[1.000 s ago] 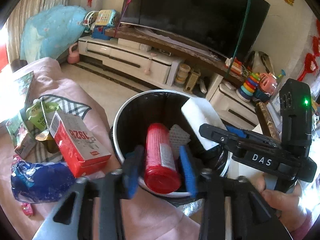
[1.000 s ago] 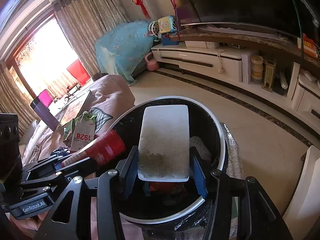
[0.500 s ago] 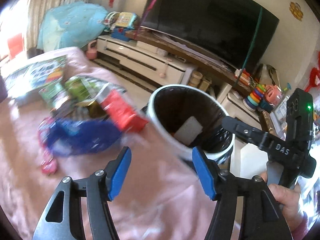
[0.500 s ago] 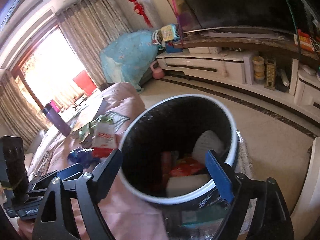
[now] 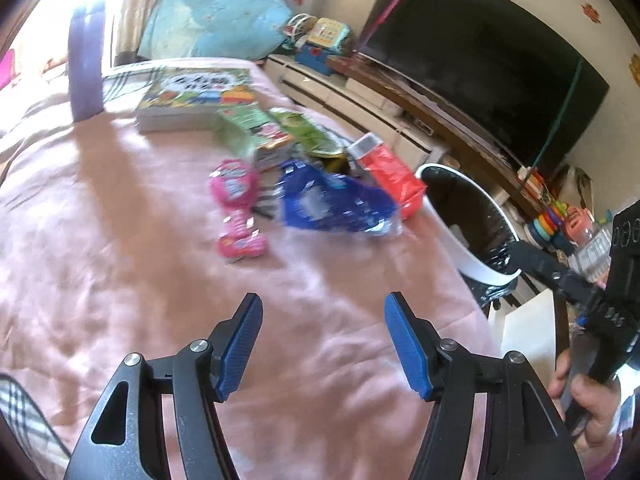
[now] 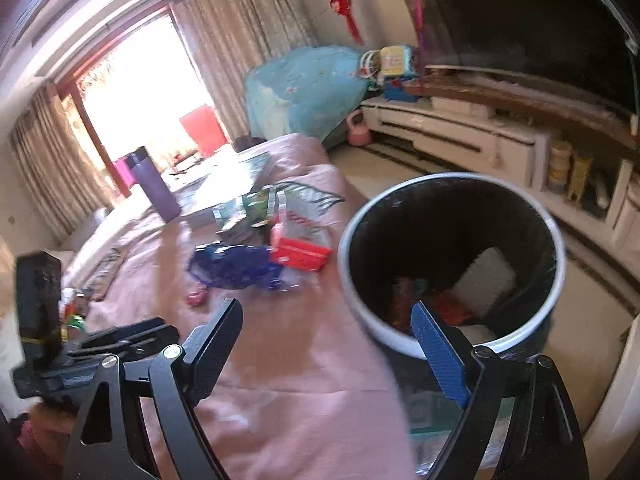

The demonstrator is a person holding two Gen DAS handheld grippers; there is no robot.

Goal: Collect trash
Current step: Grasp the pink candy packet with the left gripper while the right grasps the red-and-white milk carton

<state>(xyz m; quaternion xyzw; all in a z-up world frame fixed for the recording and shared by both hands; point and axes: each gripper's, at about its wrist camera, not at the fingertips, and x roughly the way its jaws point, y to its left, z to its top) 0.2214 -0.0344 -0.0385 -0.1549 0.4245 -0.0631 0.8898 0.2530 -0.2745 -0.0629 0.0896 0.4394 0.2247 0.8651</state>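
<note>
The white-rimmed trash bin (image 6: pixel 452 264) stands at the edge of the bed; a white sponge-like block (image 6: pixel 486 280) and a red can (image 6: pixel 402 300) lie inside it with other reddish scraps. A second ago the right hand-held gripper (image 6: pixel 326 344) held that white block over the bin and the left hand-held gripper (image 5: pixel 322 342) held the red can; now both have let go, their blue-padded jaws wide apart and holding nothing, and both have pulled back over the pink bedspread (image 5: pixel 120 240). Still on the bed lie a blue wrapper (image 5: pixel 332 202), a red carton (image 5: pixel 390 174), a pink packet (image 5: pixel 236 204), green packets (image 5: pixel 276 128) and a picture book (image 5: pixel 188 94). Behind are a purple bottle (image 6: pixel 154 184), a dark television (image 5: pixel 480 64) and curtains (image 6: pixel 236 40).
</note>
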